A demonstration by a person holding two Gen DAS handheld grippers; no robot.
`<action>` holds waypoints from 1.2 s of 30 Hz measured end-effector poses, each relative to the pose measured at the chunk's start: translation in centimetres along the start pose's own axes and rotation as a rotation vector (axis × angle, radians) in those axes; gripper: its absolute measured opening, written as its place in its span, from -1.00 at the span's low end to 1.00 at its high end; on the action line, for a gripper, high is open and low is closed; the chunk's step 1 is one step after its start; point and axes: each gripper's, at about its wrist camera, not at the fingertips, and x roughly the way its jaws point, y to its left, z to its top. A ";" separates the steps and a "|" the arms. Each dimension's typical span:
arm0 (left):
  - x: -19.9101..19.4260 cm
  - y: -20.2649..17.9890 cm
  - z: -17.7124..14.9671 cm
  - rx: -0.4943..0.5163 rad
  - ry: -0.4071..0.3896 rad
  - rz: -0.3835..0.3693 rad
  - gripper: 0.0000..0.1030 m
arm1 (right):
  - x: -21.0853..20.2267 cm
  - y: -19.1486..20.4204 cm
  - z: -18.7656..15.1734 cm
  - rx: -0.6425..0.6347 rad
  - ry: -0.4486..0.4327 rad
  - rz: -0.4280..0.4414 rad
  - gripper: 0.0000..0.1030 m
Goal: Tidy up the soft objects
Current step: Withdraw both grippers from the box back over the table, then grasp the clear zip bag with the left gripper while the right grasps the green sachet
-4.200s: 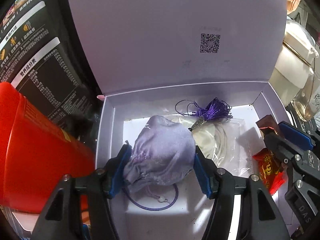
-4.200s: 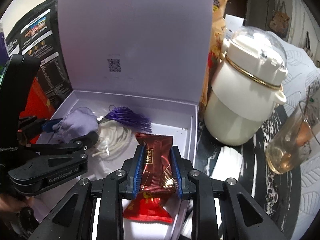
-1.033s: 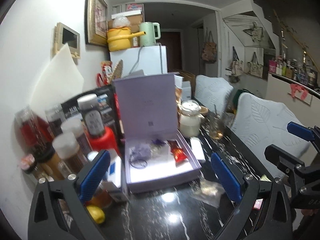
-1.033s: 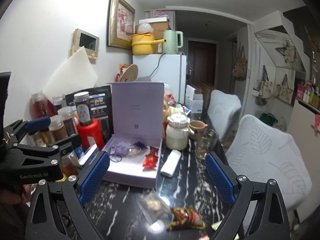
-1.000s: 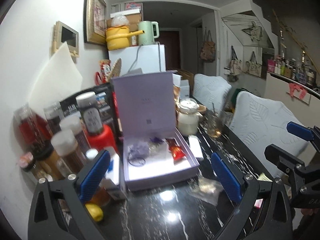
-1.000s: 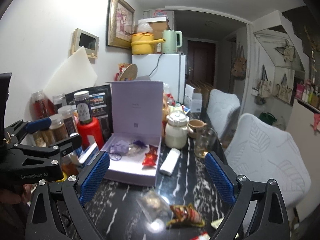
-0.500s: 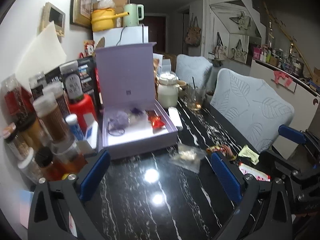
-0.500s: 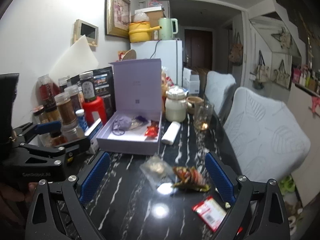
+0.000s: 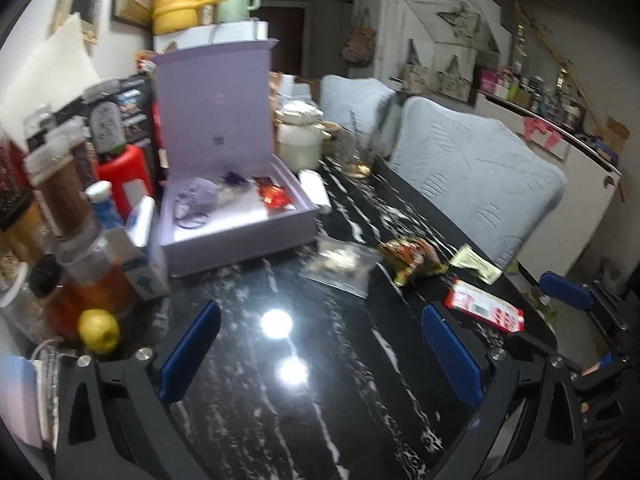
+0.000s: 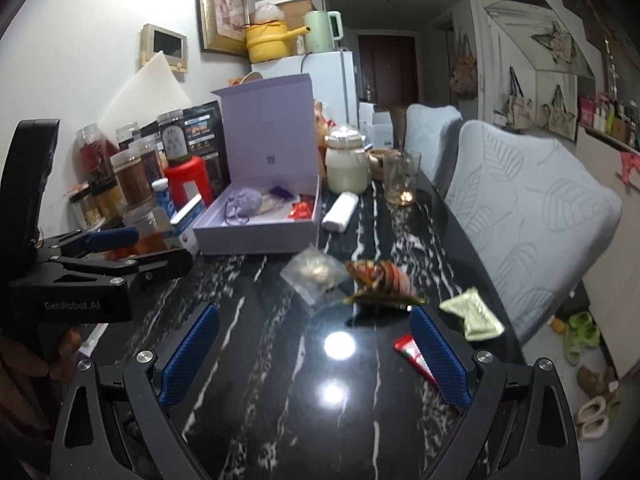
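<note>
Beyond both wide-spread grippers, clear packet [image 10: 314, 271] beside striped wrapper [image 10: 380, 280], untouched

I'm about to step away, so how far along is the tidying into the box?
Done: the pouch and red snack lie in the box. In hand: nothing; the left gripper and right gripper are open. Left: the clear bag, striped wrapper, green packet and red packet on the table.
</note>
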 end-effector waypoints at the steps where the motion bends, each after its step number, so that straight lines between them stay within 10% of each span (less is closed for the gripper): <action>1: 0.2 -0.2 -0.1 0.004 0.005 -0.021 0.99 | 0.1 0.0 -0.2 0.003 0.005 0.000 0.89; 36: 15.2 -3.7 2.9 -0.029 0.156 -0.040 0.99 | 8.2 -11.9 -2.2 0.159 0.143 -0.110 0.89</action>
